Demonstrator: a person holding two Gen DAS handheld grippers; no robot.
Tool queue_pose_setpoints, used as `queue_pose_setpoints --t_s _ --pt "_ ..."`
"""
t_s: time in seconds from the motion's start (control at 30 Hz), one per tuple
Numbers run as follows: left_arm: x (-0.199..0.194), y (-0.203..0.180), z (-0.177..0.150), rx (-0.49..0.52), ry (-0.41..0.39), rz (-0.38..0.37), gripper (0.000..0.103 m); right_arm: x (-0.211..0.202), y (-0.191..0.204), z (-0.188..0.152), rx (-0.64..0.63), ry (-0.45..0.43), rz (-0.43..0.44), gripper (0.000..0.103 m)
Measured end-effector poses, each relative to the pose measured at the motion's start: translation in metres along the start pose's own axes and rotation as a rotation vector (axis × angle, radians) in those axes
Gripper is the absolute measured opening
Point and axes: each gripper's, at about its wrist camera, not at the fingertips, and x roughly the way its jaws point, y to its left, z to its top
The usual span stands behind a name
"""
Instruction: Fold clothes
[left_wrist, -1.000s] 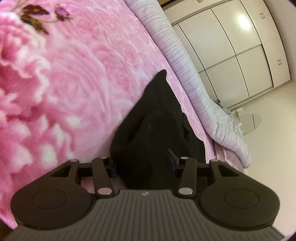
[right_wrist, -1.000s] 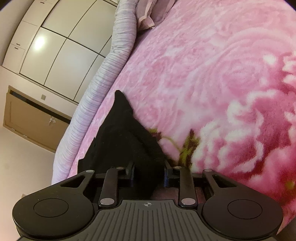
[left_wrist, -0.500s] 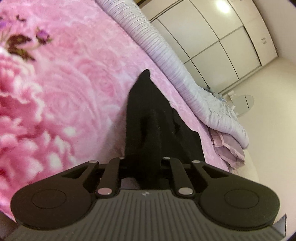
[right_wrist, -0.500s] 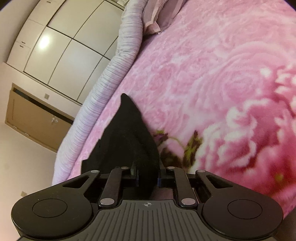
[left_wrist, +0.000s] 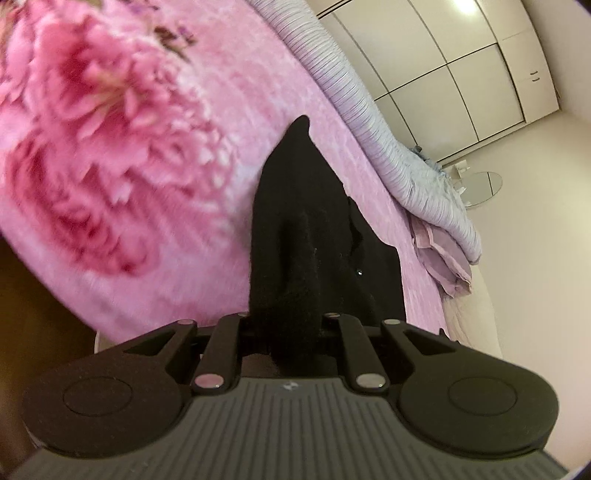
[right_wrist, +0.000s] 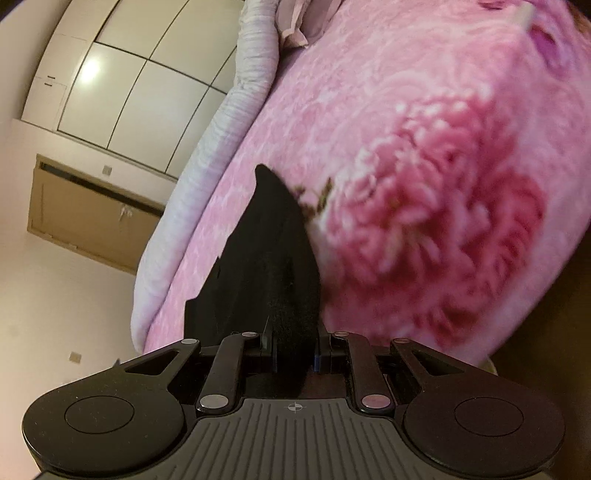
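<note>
left gripper (left_wrist: 286, 328) clamps black garment (left_wrist: 295, 229) | right gripper (right_wrist: 293, 349) clamps its other end | garment stretches over pink blanket (left_wrist: 110, 147) | risk: thick fabric slips, fold skews

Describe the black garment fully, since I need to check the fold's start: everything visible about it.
The black garment looks like soft, fuzzy knit fabric, plain and dark with no visible pattern. It stretches from the grippers away across the pink floral blanket, tapering to a pointed far corner. The left gripper and right gripper are each shut on a bunched part of its near edge. Its far part lies on the blanket; loose folds show along one side.
</note>
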Motion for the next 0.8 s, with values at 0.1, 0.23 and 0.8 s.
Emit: queue_pose_setpoints --t_s 0.1,0.23,0.8 --pt "-0.004 -0.006 0.008 -0.034 0.005 -0.024 0.011 -0.008 0.005 -0.001 -0.001 0.011 -0.002 0.015" --pt "0.001 -0.031 0.032 -0.05 0.002 -0.063 0.012 -0.009 0.027 0.016 -0.015 0.012 0.046 0.016" --pt "0.145 -0.117 0.219 -0.008 -0.073 -0.101 0.048 0.14 0.137 0.146 -0.152 -0.224 0.085 0.049"
